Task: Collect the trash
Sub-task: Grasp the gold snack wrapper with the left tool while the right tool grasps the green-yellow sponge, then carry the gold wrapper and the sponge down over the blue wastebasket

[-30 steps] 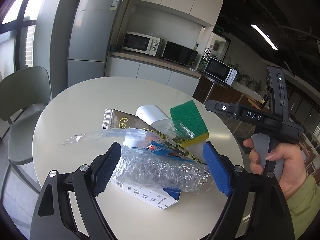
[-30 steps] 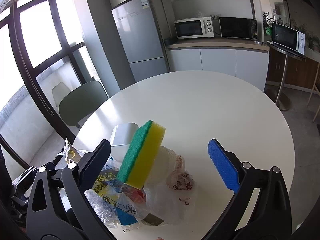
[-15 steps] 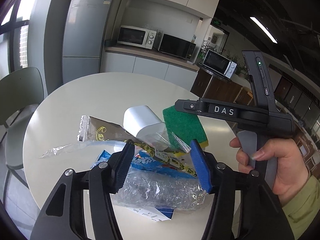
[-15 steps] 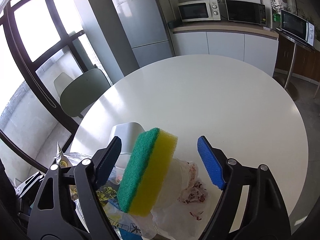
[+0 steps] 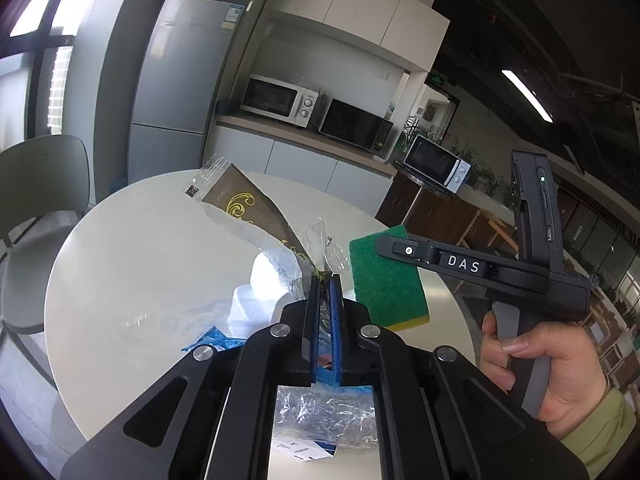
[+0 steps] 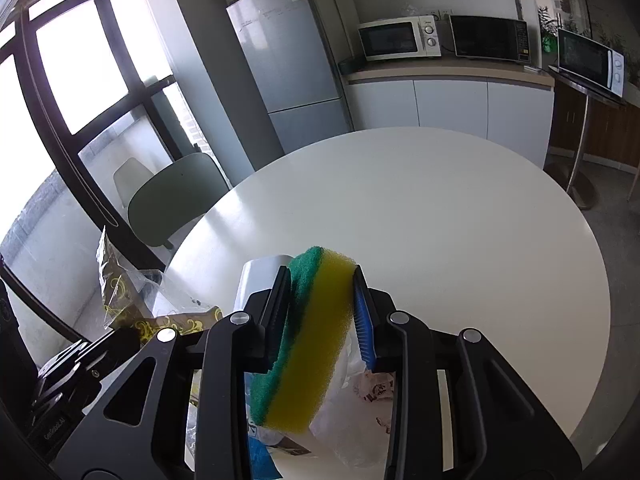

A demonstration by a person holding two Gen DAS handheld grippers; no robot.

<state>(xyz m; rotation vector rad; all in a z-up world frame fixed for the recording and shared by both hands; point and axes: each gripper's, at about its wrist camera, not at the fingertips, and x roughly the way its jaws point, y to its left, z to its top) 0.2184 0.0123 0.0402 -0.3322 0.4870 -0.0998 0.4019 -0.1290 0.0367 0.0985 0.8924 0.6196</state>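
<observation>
Trash lay heaped near the front edge of the round white table [image 6: 440,200]: a crinkled clear plastic bag [image 5: 324,416], a small printed box [image 5: 300,450], blue scraps and a white cup [image 5: 256,300] on its side. The left gripper [image 5: 324,280] had just been closing, and its pads stood almost together on the brown, gold-printed wrapper [image 5: 248,208], whose free end stuck up and away over the table. The right gripper [image 6: 320,304] had likewise just been closing; its jaws pressed the green-and-yellow sponge [image 6: 308,344] between them, squeezing the yellow foam. In the left view the person's hand [image 5: 556,368] held that tool's handle.

The step in hand looked like the pick-up, with both items clamped. Whether the wrapper had quite cleared the pile was hard to tell, since the gripper body hid its lower end. Next, both pieces would need lifting free without dragging the loose plastic along, then carrying to a bin, which neither view showed.
</observation>
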